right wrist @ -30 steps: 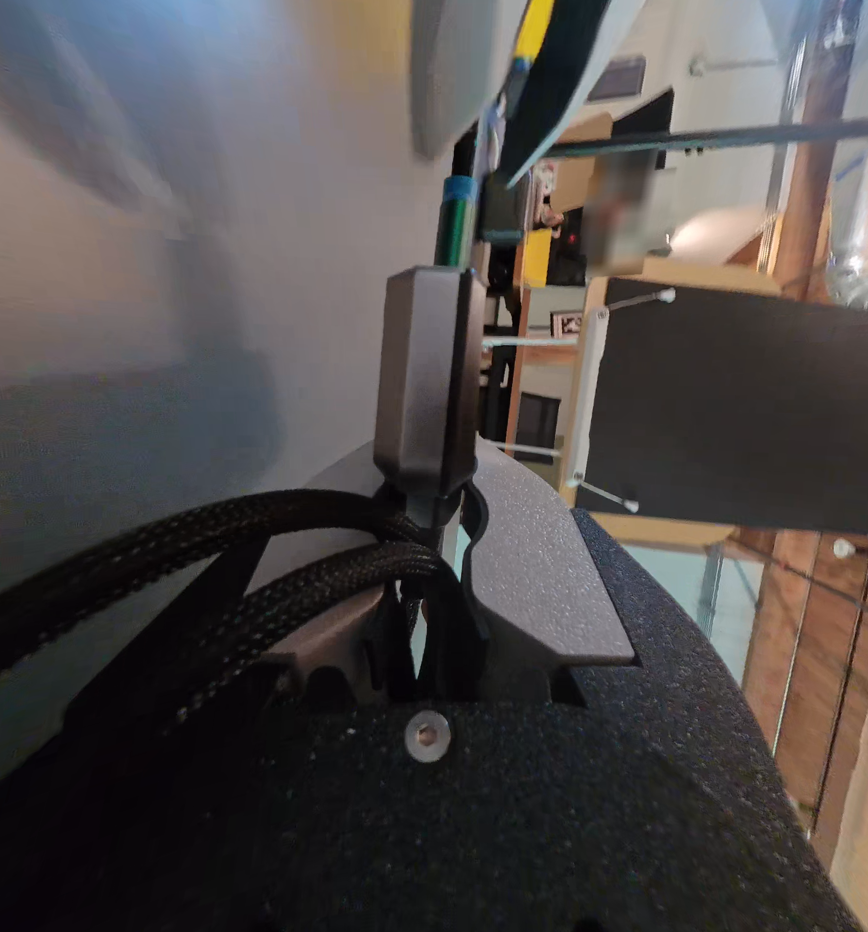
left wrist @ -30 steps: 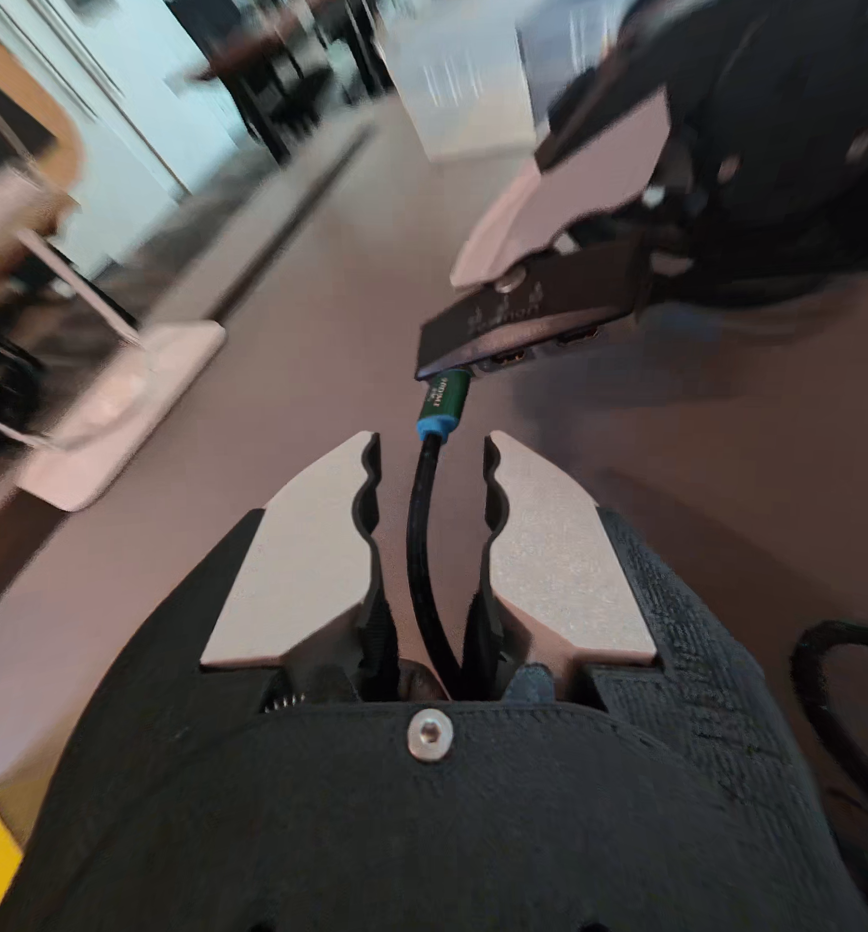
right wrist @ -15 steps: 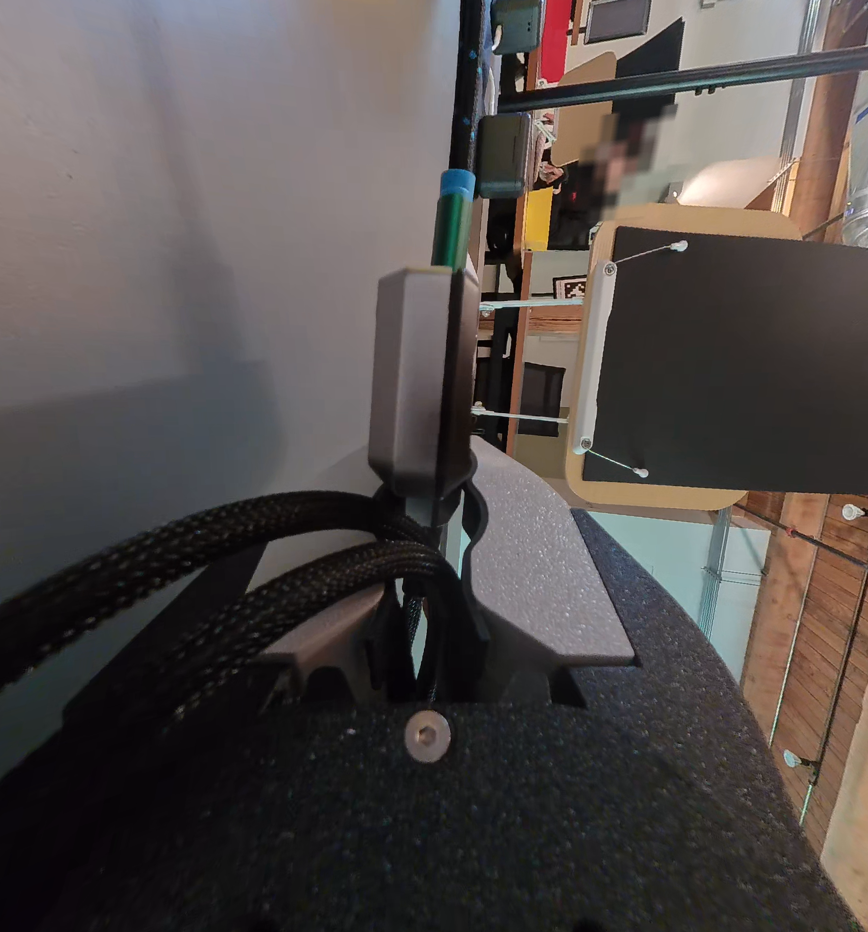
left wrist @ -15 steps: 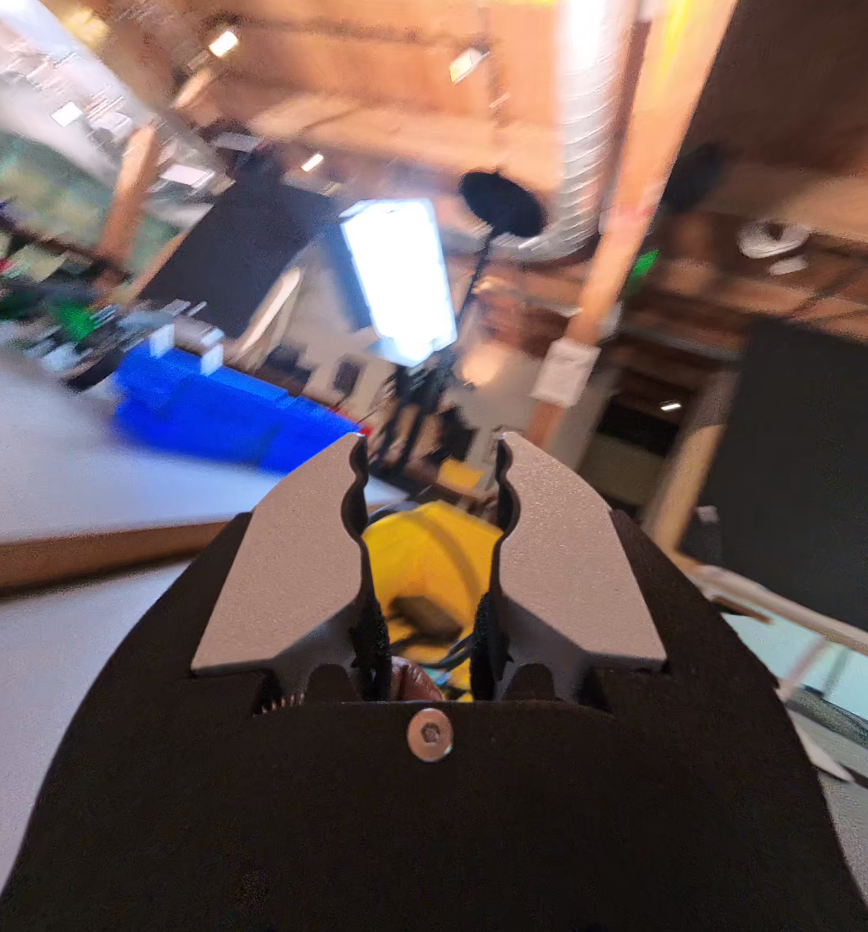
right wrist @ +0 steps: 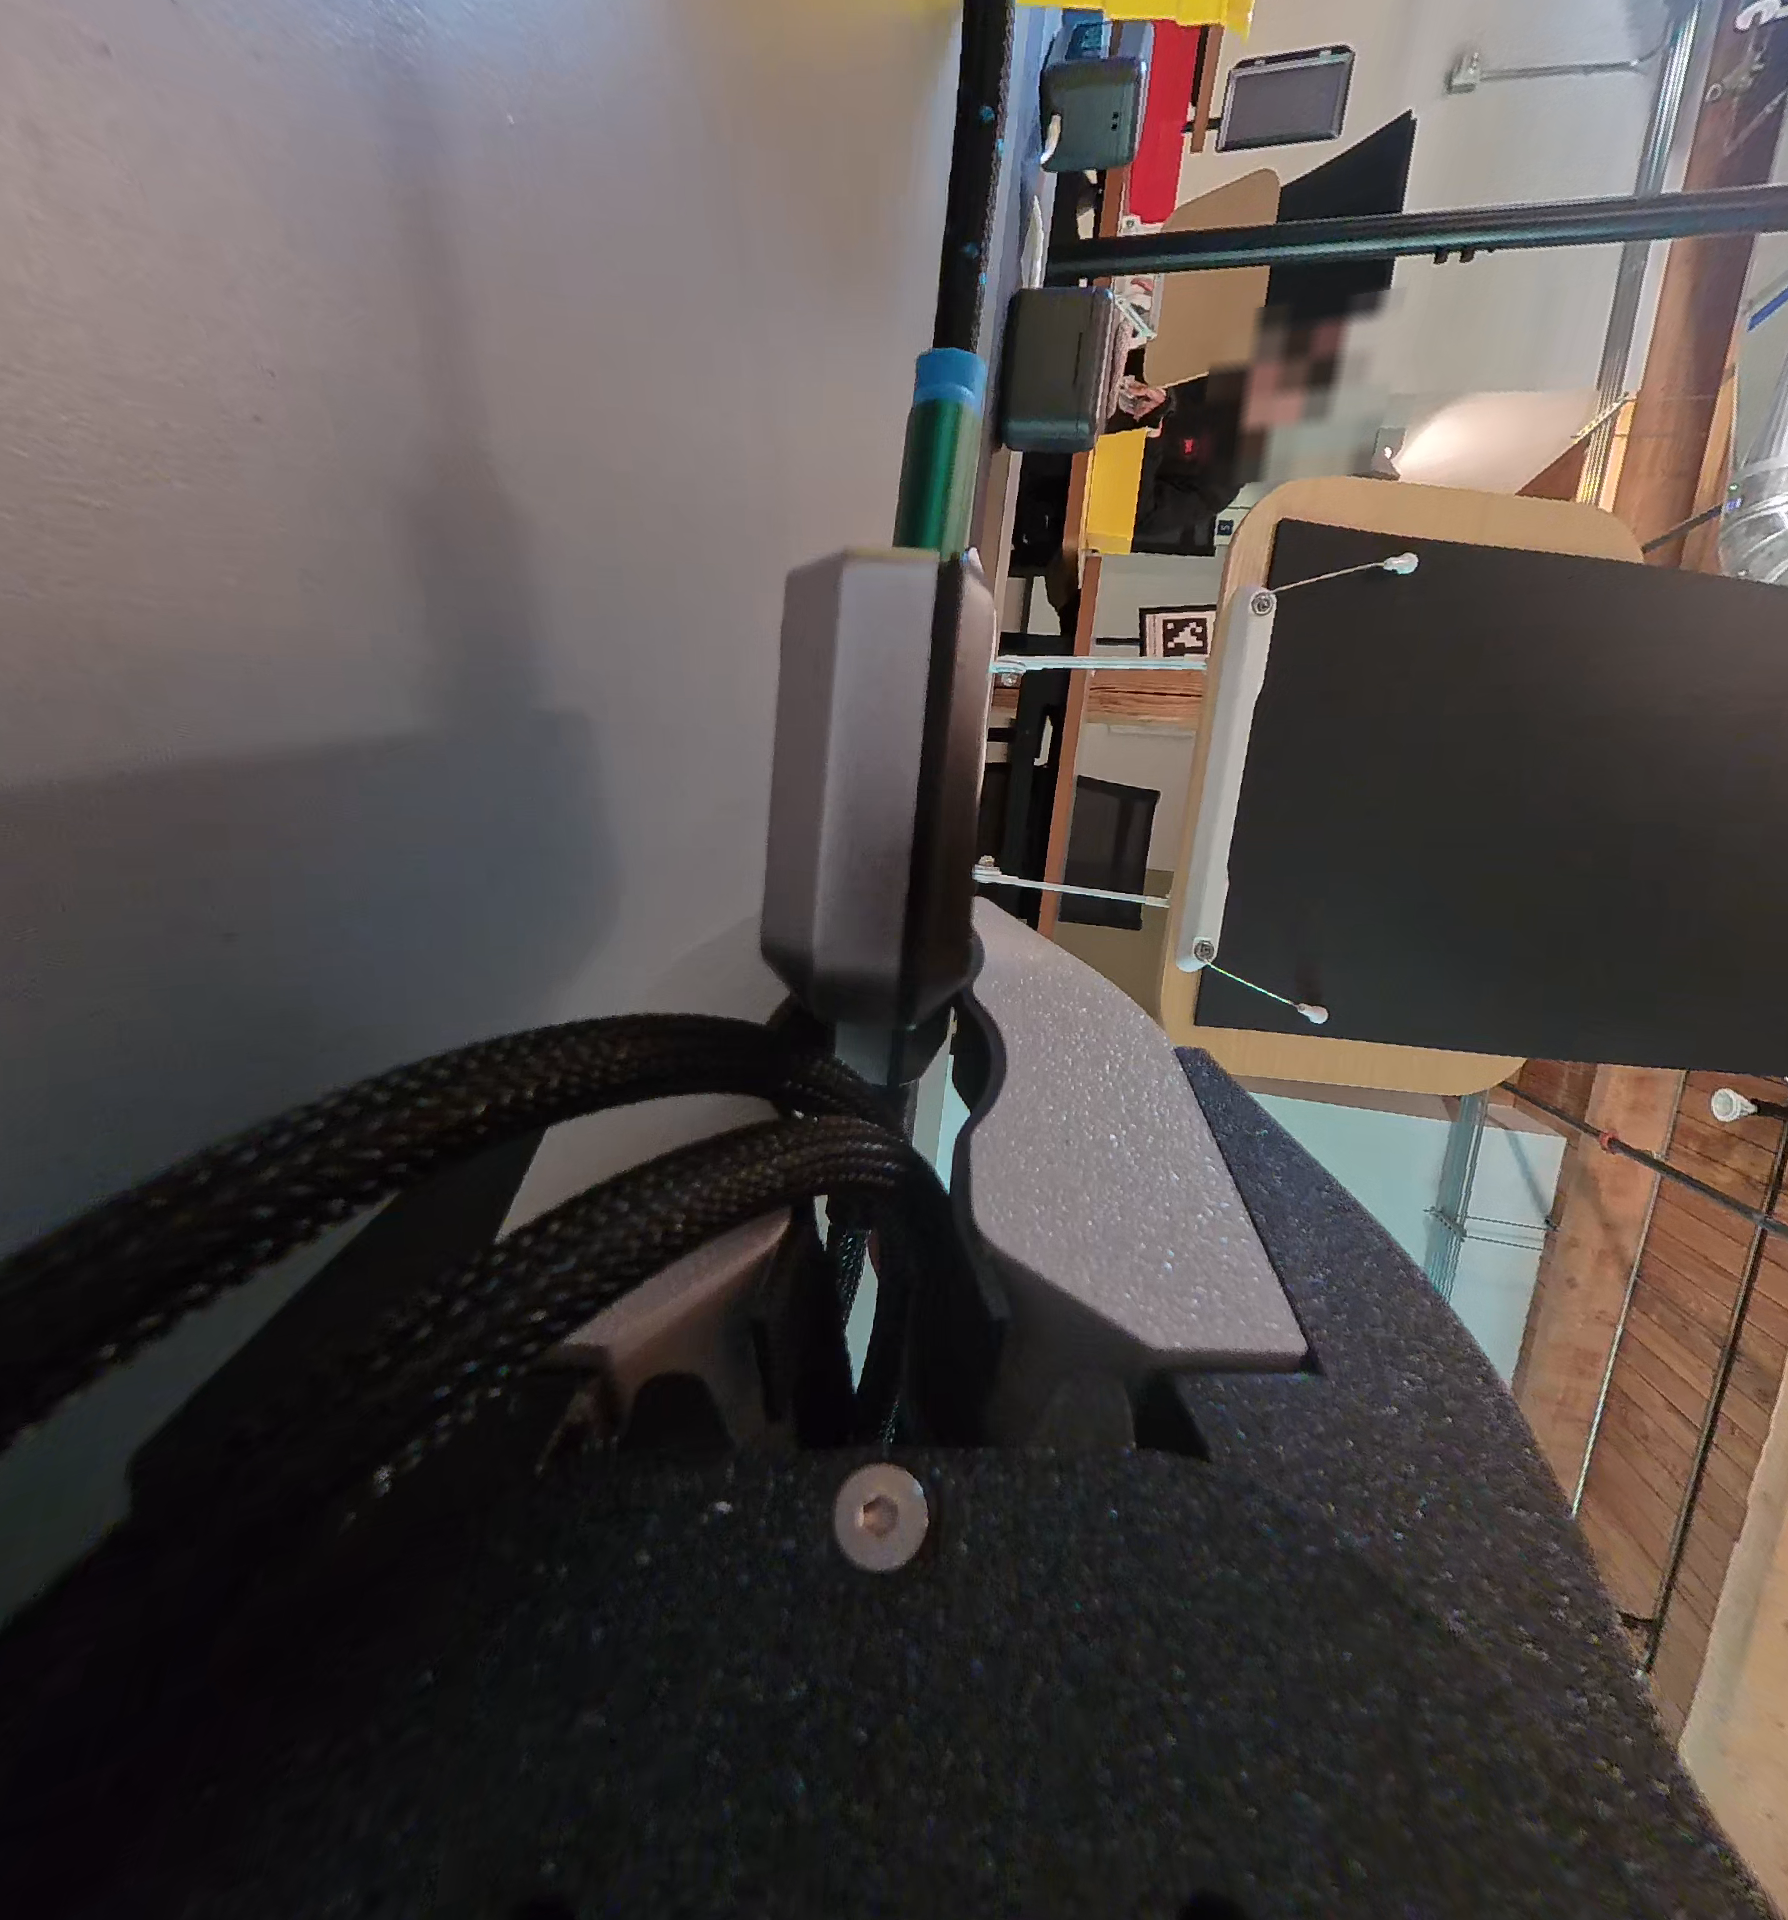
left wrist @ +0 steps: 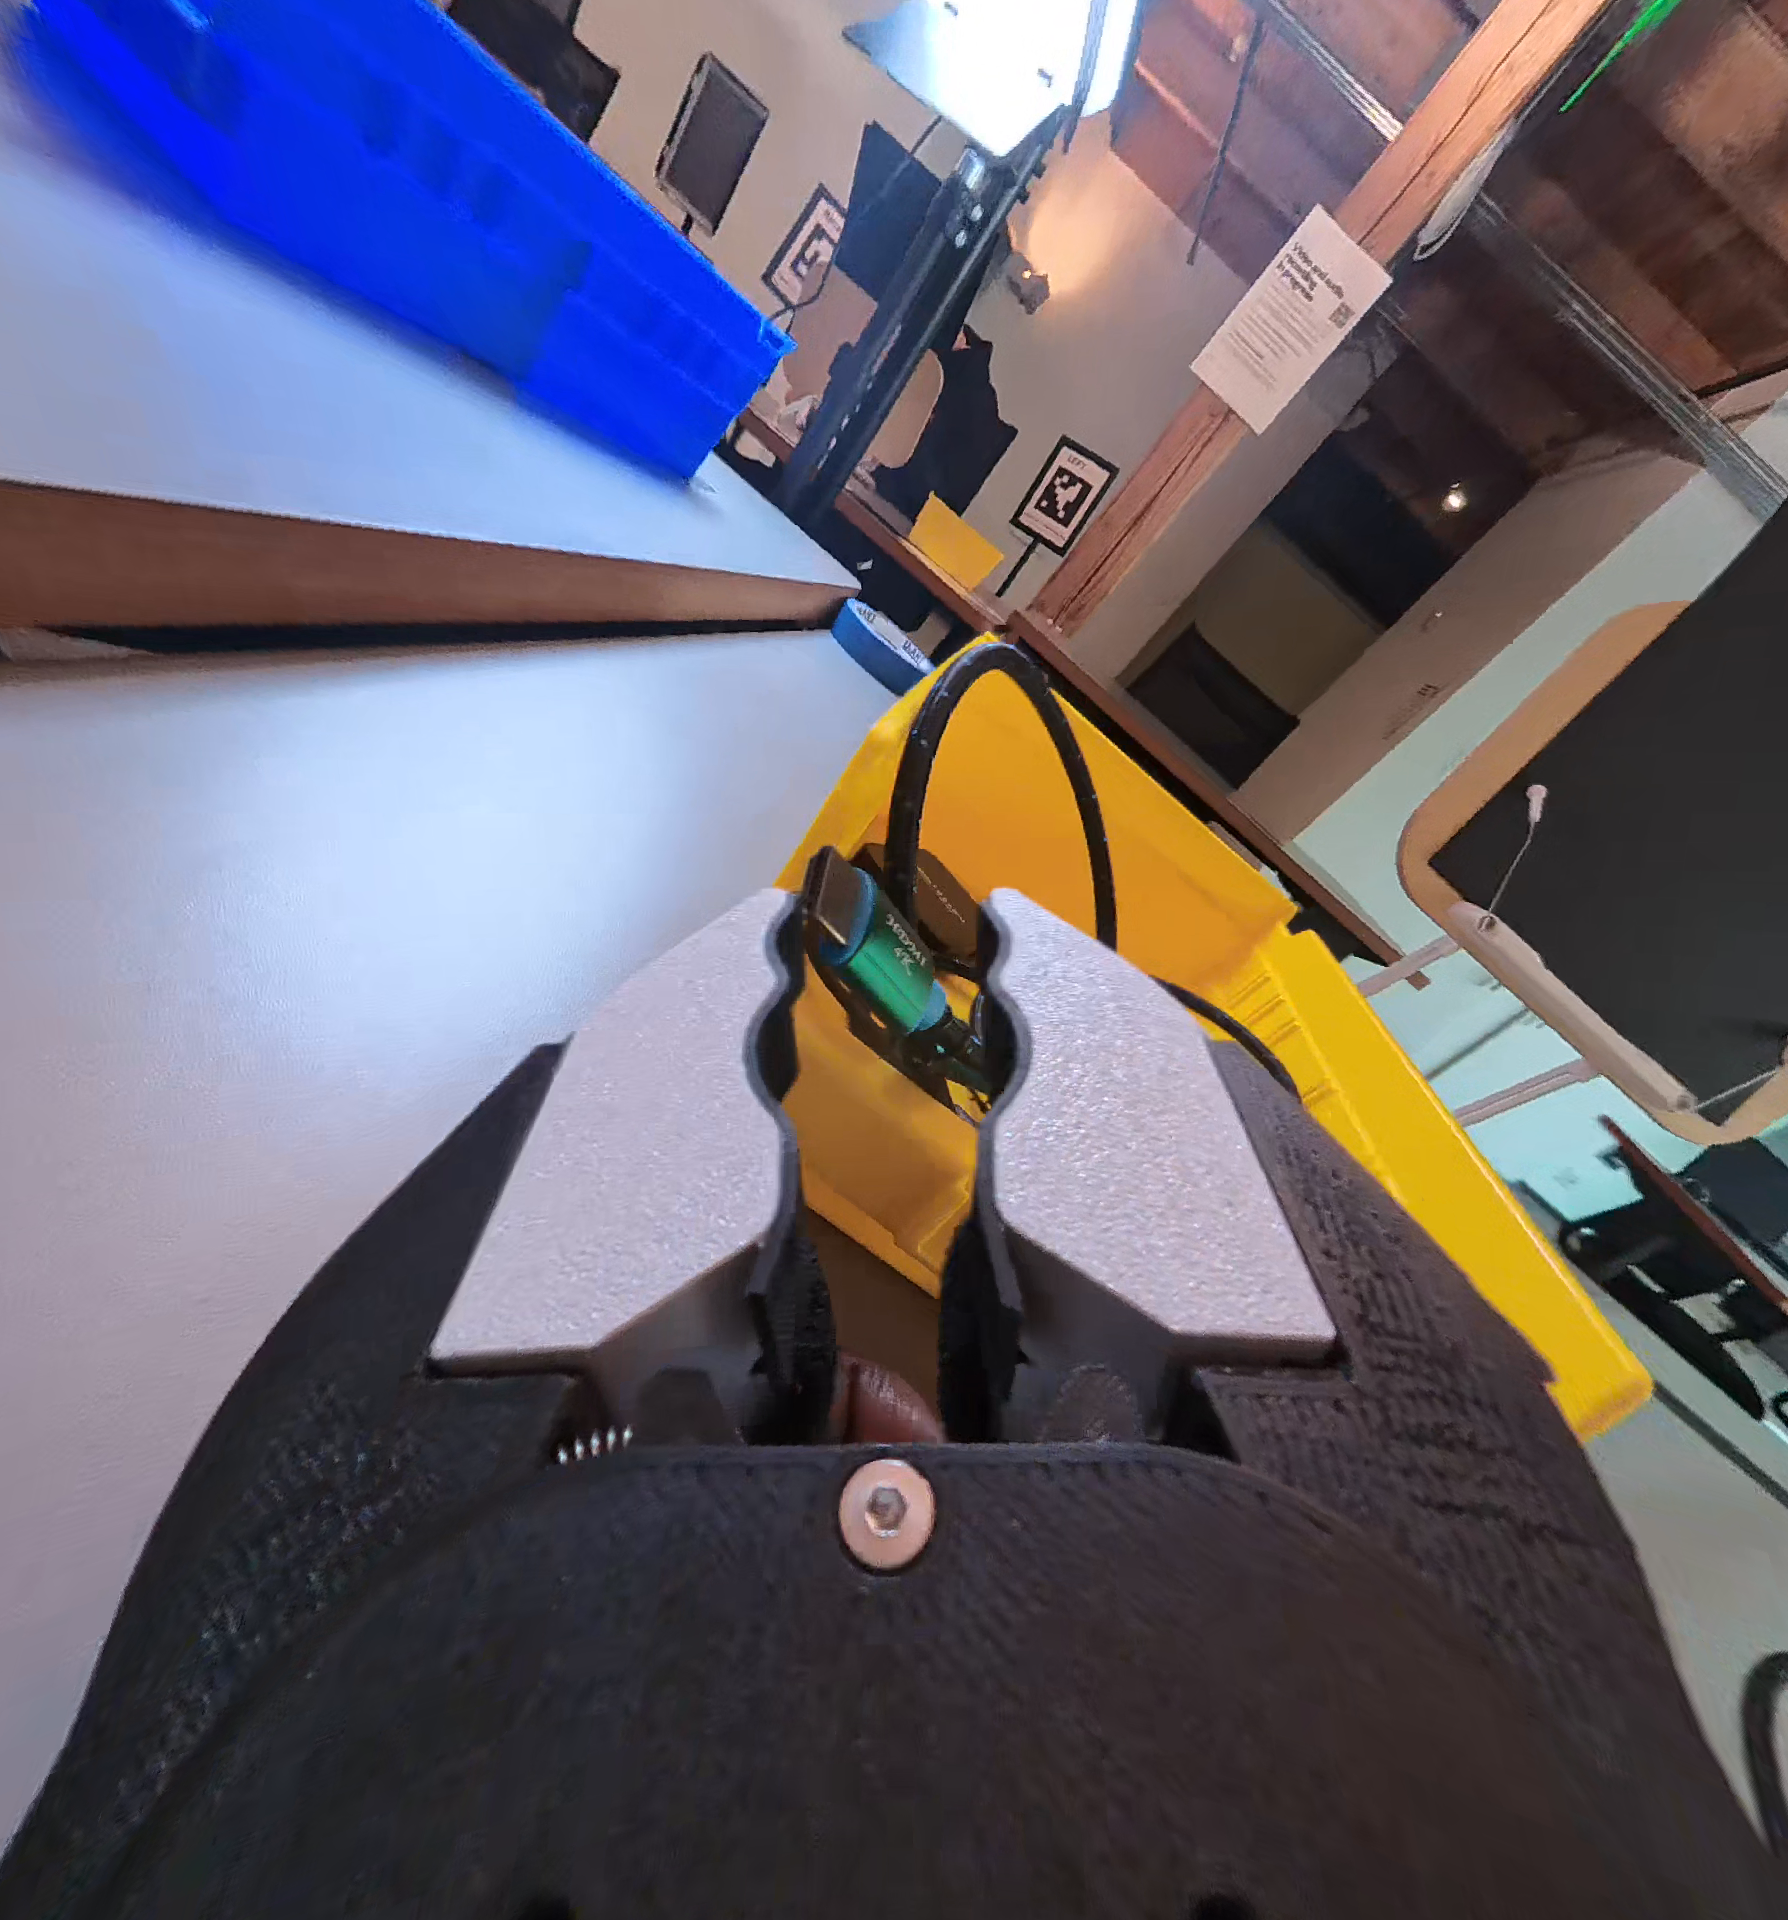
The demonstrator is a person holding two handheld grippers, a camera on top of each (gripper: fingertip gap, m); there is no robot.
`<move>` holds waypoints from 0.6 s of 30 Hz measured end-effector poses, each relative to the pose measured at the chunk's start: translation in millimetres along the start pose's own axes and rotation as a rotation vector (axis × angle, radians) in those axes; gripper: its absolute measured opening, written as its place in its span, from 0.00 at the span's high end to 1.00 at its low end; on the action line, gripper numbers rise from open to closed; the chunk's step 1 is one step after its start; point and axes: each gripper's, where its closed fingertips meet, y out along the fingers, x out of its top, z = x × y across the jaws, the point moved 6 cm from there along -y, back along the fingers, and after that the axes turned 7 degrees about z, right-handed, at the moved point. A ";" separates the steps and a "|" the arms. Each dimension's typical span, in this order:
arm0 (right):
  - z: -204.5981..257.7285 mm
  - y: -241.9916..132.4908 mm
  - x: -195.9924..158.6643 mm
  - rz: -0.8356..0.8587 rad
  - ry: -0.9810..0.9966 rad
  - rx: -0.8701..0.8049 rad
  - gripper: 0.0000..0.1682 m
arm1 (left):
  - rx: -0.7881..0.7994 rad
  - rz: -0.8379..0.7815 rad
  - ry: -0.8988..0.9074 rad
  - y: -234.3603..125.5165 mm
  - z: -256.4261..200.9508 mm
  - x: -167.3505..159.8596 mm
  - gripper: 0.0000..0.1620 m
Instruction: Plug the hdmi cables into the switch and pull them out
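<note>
My right gripper (right wrist: 869,966) is shut on the dark grey switch (right wrist: 848,769) and holds it edge-on above the table. A green HDMI plug (right wrist: 934,468) with a blue collar sits in the switch's far end, and its black cable (right wrist: 973,187) runs on away from me. Two braided black cables (right wrist: 454,1122) leave the near end and loop left over my left finger. My left gripper (left wrist: 885,925) is open and empty. Just beyond its fingertips, a second green HDMI plug (left wrist: 885,961) and its looped black cable (left wrist: 973,665) lie in a yellow bin (left wrist: 1233,935).
The grey table (left wrist: 246,935) fills the left of the left wrist view, with a blue bin (left wrist: 402,208) on the neighbouring table and a blue tape roll (left wrist: 874,644) behind the yellow bin. A wood-framed black panel (right wrist: 1544,810) stands right of the switch. Some 50 cm of space lies between my two pairs of fingers.
My left gripper has left the cable plugged into the switch and swung round to face the yellow bin with the second plug. My right gripper still holds the switch, nearly still.
</note>
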 end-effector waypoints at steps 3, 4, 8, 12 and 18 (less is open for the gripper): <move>0.0 -0.1 0.0 -0.001 0.002 0.000 0.86 | -0.037 -0.063 0.134 -2.5 -12.3 1.4 0.92; 0.3 0.0 -0.1 -0.001 0.001 0.002 0.86 | -0.064 -0.093 0.174 -3.5 -17.4 1.7 0.92; 1.7 0.6 0.0 0.001 -0.004 0.006 0.86 | -0.298 -0.309 0.299 -20.6 -52.4 14.8 0.93; 1.8 0.6 0.1 0.001 -0.005 0.005 0.86 | -0.482 -0.488 0.684 -52.8 -102.2 30.2 0.93; 1.1 -0.5 0.4 -0.002 -0.007 -0.003 0.86 | -0.583 -0.579 1.120 -86.1 -157.5 36.5 0.93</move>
